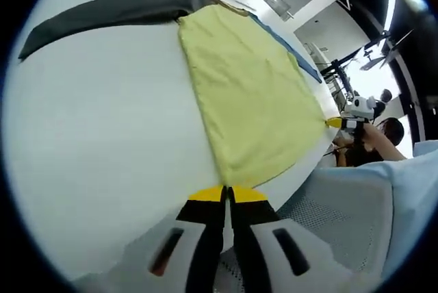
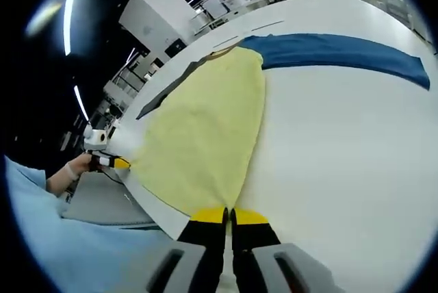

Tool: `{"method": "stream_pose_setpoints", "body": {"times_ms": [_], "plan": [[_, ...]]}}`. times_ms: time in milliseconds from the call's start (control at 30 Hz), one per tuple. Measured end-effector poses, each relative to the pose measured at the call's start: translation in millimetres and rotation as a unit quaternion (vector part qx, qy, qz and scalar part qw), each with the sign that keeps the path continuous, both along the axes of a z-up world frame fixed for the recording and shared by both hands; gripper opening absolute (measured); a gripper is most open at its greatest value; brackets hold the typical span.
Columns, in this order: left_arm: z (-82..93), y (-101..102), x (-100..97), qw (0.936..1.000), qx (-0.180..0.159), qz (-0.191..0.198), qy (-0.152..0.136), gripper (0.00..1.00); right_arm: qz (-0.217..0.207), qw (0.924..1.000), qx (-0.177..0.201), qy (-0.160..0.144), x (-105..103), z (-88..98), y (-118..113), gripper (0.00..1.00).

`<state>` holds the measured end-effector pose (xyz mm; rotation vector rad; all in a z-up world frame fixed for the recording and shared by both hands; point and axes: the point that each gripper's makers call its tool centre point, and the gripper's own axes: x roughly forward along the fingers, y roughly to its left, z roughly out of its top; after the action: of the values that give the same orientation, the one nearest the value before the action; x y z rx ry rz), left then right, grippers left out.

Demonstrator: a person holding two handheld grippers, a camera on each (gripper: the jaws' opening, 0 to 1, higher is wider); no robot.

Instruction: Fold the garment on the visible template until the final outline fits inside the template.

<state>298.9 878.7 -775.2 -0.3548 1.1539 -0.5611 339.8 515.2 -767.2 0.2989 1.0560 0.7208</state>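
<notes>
A pale yellow garment [image 1: 250, 94] lies spread flat on the white table [image 1: 102, 135], reaching away from the near edge. My left gripper [image 1: 227, 195] is shut on its near hem at one corner, right at the table edge. My right gripper [image 2: 229, 216] is shut on the other near corner of the yellow garment [image 2: 205, 135]. Each gripper appears in the other's view: the right gripper [image 1: 335, 122] at the right, the left gripper [image 2: 118, 163] at the left in a hand. The hem runs between them along the table edge.
A dark grey cloth [image 1: 102, 11] and a blue cloth [image 2: 335, 50] stretch out from under the garment's far end to either side. Light blue clothing [image 2: 61, 245] and a grey mesh surface [image 1: 342, 214] lie below the table edge. Benches and equipment [image 2: 164, 9] stand beyond.
</notes>
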Motion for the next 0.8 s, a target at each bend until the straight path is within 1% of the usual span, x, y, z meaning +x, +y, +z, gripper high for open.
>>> {"method": "stream_pose_setpoints", "body": {"times_ms": [233,333,400,500,533,567,600,633,700,800], "plan": [[0.5,0,-0.9,1.0000,-0.006,0.007,0.001,0.00,0.004,1.0000,-0.003,-0.001,0,-1.1,-1,0.00],[0.7,-1,-1.1,0.9999,-0.001,0.003,-0.010,0.00,0.008,0.9999,-0.005,-0.003,0,-1.5,-1,0.00],[1.2,-1,-1.0,0.9998,0.001,0.001,-0.017,0.00,0.018,0.9998,-0.004,-0.011,-1,-0.3,1,0.00],[2.6,1,1.0,0.9996,-0.005,0.003,-0.027,0.00,0.031,0.9992,-0.006,-0.024,-1,2.0,1,0.00],[3.9,2,3.2,0.9994,-0.008,0.009,-0.033,0.00,0.034,0.9990,-0.007,-0.029,-1,3.0,2,0.01],[5.3,2,3.7,0.9993,-0.009,0.011,-0.036,0.00,0.034,0.9989,-0.007,-0.032,-1,3.8,1,0.04],[8.7,2,6.1,0.9987,-0.013,0.013,-0.047,0.00,0.032,0.9989,-0.006,-0.033,0,4.7,1,0.07],[11.9,0,6.0,0.9985,-0.015,0.013,-0.051,0.01,0.032,0.9987,-0.005,-0.040,1,6.4,1,0.10],[17.5,-2,6.5,0.9981,-0.016,0.012,-0.059,0.03,0.032,0.9984,-0.005,-0.047,3,8.5,0,0.15],[24.4,-4,10.1,0.9971,-0.024,0.011,-0.071,0.14,0.034,0.9979,-0.003,-0.054,5,10.8,1,0.21]]}}
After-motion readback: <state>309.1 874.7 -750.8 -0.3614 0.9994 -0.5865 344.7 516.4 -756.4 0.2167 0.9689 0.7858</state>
